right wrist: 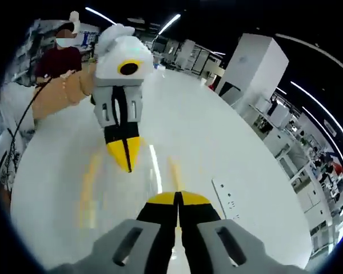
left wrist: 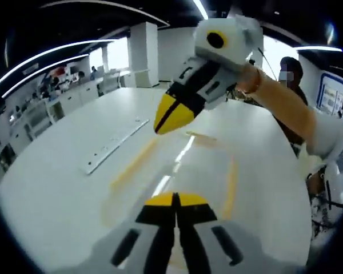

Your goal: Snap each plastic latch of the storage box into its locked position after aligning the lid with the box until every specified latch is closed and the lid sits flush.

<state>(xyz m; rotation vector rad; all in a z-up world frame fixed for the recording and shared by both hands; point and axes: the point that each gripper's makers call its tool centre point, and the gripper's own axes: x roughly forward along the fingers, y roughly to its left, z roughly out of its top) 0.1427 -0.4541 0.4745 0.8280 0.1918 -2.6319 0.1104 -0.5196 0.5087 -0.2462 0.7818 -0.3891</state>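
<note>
Above the big white glossy worktop (left wrist: 63,188), both yellow-tipped black-and-grey tongs are held up in the air, not touching anything. The left tongs (left wrist: 174,198) have their jaws pressed together, nothing between them, and the right tongs (right wrist: 178,197) are the same, closed on nothing. A long white power strip (left wrist: 115,144) lies flat on the worktop, and there are faint yellow tape lines (left wrist: 231,180) marking a rectangle. No idea where the storage box is, can't spot it.

My table (left wrist: 63,188) is a smooth, glossy white top that mirrors the ceiling lights. Both of my grippers, left (left wrist: 174,199) and right (right wrist: 178,198), look like matt grey and black plastic with shinier yellow tips. The strip (left wrist: 113,146) looks like matt white plastic.
</note>
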